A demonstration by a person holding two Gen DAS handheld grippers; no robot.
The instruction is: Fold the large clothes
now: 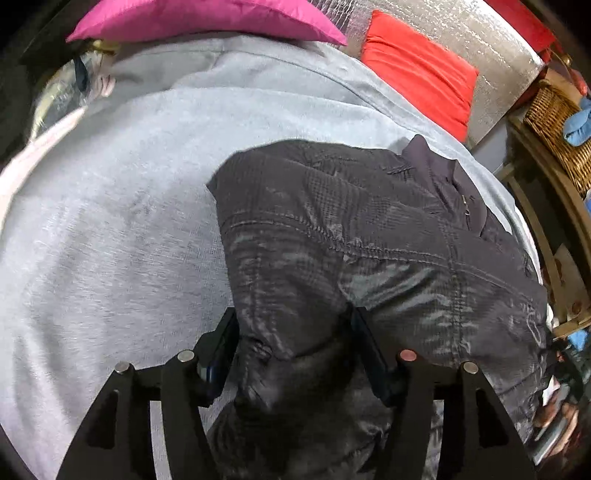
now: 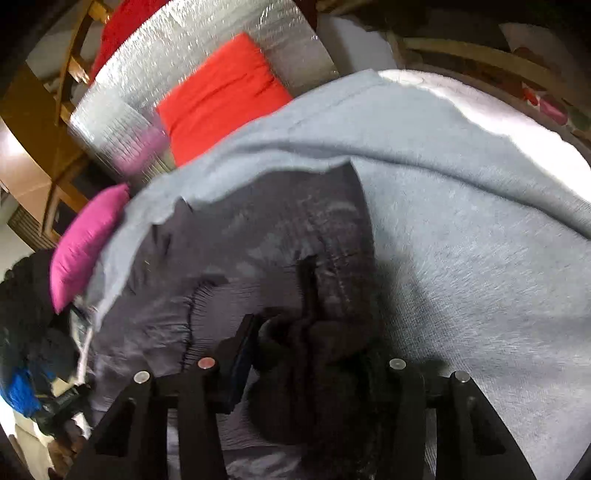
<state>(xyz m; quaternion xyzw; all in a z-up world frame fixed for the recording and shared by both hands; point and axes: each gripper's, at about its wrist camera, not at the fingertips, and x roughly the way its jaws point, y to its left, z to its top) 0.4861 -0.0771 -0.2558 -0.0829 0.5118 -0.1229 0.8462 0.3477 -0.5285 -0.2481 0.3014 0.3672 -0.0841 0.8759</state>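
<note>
Garment: a dark quilted jacket (image 1: 351, 236) lies spread on a pale grey blanket (image 1: 110, 229), which gives it a soft, flat bed to be folded on.
Left gripper (image 1: 293, 332): its jaws are closed down on a bunched ridge of the jacket's near edge, the cloth puckered up between the two fingers; a pinch like that looks meant to carry the edge without it slipping.
Right gripper (image 2: 306, 332): here too dark fabric is gathered between the fingers and the jaws look drawn in on it, though that view is blurred and shadowed, so I can't say how firm the bite is.
Why both at once: with one grip on each side of the same edge, I'd judge the person is about to lift and lay that edge over the rest as one even fold.
Surroundings: a magenta cushion (image 1: 207, 18) and a red cushion (image 1: 421, 70) sit at the far end against a silvery padded backing (image 1: 480, 48), well apart from the jacket.
Risk: slick shell fabric may slide from the pinch as it rises.
</note>
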